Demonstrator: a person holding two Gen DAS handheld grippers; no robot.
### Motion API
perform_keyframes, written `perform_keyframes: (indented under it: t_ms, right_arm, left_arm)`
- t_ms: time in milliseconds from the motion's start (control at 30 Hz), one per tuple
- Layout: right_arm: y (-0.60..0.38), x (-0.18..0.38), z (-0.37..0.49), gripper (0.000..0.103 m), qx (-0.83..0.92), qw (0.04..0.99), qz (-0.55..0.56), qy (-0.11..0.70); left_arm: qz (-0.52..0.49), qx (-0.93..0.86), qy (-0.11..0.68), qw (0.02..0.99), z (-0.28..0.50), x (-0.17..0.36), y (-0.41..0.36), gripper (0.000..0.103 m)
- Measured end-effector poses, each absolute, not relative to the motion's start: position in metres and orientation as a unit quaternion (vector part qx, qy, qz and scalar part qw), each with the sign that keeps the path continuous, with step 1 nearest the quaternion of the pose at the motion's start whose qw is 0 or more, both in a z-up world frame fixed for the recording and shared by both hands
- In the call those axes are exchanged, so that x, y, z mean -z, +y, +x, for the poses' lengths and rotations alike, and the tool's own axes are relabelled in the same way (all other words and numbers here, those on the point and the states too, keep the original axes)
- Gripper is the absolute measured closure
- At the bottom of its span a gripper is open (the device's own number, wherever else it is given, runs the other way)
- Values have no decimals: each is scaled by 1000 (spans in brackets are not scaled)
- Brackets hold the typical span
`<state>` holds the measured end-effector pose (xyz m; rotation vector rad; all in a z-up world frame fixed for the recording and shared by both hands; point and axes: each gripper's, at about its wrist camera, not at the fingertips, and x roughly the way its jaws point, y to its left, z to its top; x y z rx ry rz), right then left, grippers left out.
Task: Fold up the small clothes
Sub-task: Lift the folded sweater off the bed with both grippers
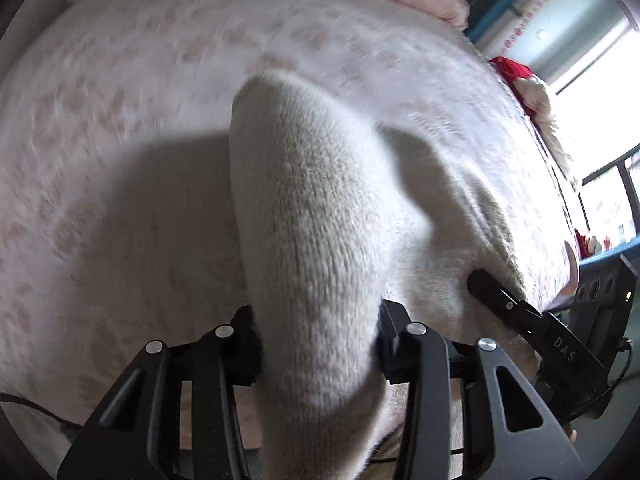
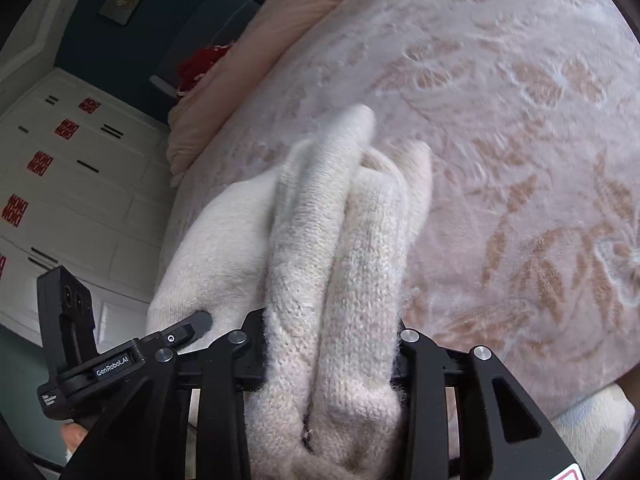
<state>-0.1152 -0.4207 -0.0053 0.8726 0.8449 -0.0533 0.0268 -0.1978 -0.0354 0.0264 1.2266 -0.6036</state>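
Both tools, left tool (image 1: 318,344) and right tool (image 2: 330,344), clench the fuzzy cream knit (image 1: 316,216) (bunched lengthwise).

pink floral bedspread (image 2: 520,160), white drawers (image 2: 80,184), bright window (image 1: 600,128)

Cream knit garment (image 2: 352,264); pink bedspread (image 2: 520,140), seemingly tan floral pattern.

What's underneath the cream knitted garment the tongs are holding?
Under the knitted garment lies the pink floral bedspread, shadowed where the cloth hangs over it. The patch directly beneath the garment is covered, so anything there cannot be seen.
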Motion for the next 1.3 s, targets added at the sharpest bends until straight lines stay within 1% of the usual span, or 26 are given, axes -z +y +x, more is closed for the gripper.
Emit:
perform_keyframes:
  t_ms: [167,367,567,767,1000,1167,1300]
  right_arm:
    - [-399,-40,-137,69,17,844,386,372]
    - [-383,-94,-169,69,13,875,360,323]
    - [-360,-170,-194,69,1,918,309,247]
    - [-328,-250,-217,69,-19,959,243,146]
    - [-285,-334,-228,68,-60,983,168,41]
    - [-253,-380,-222,68,-95,988,123,-18]
    - [-233,-401,-206,67,-128,985,109,-46]
  left_arm:
    - [46,304,517,799,-1,-16,-190,63]
    - [40,332,471,817,-21,-62,-168,63]
    - [13,363,406,838,-43,-124,-143,63]
    - [-6,405,295,865,-68,-204,-100,63]
    - [-29,435,173,883,-83,-275,-40,62]
    - [-48,439,84,893,-86,-314,3,61]
    - [-63,430,25,900,-80,-330,35,58]
